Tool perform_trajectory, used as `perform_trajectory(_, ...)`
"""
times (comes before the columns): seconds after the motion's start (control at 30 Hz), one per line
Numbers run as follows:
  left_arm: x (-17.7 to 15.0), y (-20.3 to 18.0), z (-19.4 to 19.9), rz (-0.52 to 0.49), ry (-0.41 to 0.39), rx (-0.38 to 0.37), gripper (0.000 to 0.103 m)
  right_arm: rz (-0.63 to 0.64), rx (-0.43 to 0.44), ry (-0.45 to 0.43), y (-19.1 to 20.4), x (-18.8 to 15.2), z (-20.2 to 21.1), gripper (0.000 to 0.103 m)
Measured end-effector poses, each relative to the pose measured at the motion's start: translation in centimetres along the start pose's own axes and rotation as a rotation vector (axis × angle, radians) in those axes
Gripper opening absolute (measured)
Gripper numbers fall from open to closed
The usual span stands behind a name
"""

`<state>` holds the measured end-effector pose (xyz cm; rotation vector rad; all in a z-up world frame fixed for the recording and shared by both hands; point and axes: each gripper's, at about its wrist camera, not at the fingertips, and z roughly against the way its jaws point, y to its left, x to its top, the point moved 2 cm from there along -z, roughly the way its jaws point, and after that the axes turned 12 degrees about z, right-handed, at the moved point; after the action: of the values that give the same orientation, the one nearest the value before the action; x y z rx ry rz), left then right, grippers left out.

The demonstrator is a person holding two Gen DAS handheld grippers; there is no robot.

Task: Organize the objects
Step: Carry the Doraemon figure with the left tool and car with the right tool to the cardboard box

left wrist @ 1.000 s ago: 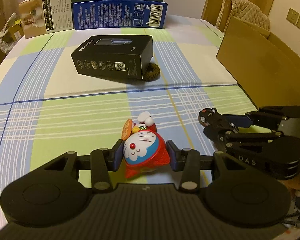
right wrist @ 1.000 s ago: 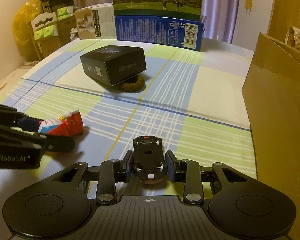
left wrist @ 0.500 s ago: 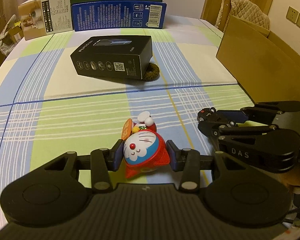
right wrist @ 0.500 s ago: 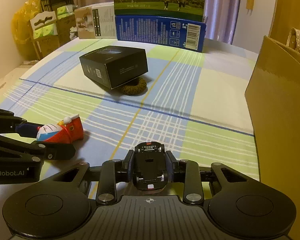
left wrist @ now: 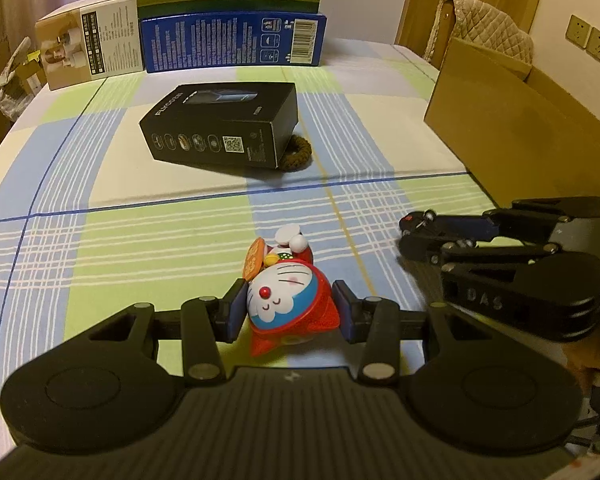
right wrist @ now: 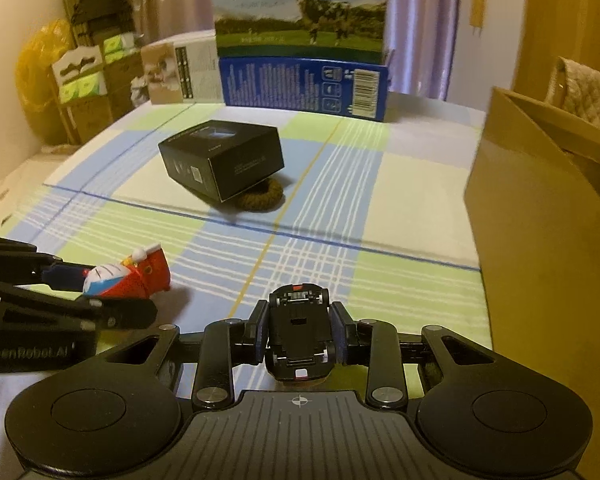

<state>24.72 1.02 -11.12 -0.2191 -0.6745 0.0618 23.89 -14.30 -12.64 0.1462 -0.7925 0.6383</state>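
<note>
A red and blue cat toy figure [left wrist: 288, 300] lies on the checked cloth with my left gripper [left wrist: 288, 314] shut on its round head. The right wrist view shows the same figure [right wrist: 128, 276] low on the left, held by the left gripper [right wrist: 100, 292]. A small black toy car [right wrist: 300, 332] sits underside up between the pads of my right gripper [right wrist: 300, 322], which is shut on it. From the left wrist view the car [left wrist: 418, 220] pokes out of the right gripper [left wrist: 420, 236] at the right, just above the cloth.
A black box [left wrist: 224, 128] rests partly on a brown knitted ring [left wrist: 298, 156] mid-table. An open cardboard box [right wrist: 540, 208] stands along the right side. A milk carton [left wrist: 232, 20] and a smaller carton [left wrist: 88, 48] stand at the far edge.
My right gripper has risen a little with the toy car in it. The left gripper and the toy figure have stayed where they were.
</note>
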Motion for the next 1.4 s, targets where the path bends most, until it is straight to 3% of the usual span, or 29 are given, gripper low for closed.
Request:
perform_trajectory(0.27, -0.3, -0.7, 2.9, 0.051, -0.025, -0.002, 0.039, -0.046, -0.005, -0.016, 0.6, -0.7, 4.7, 0.029)
perform_trajectory(0.77, -3.3, -5.1, 11.8, 0.127, -0.044, -0.029, 0.039, -0.11, 0.003, -0.048, 2.0, -3.0, 15.4, 0.029)
perform_trajectory(1.4, -6.6, -9.1, 18.2, 0.117, -0.072, -0.052, 0.039, -0.136, -0.044, -0.097, 1.2, -5.2, 22.1, 0.029)
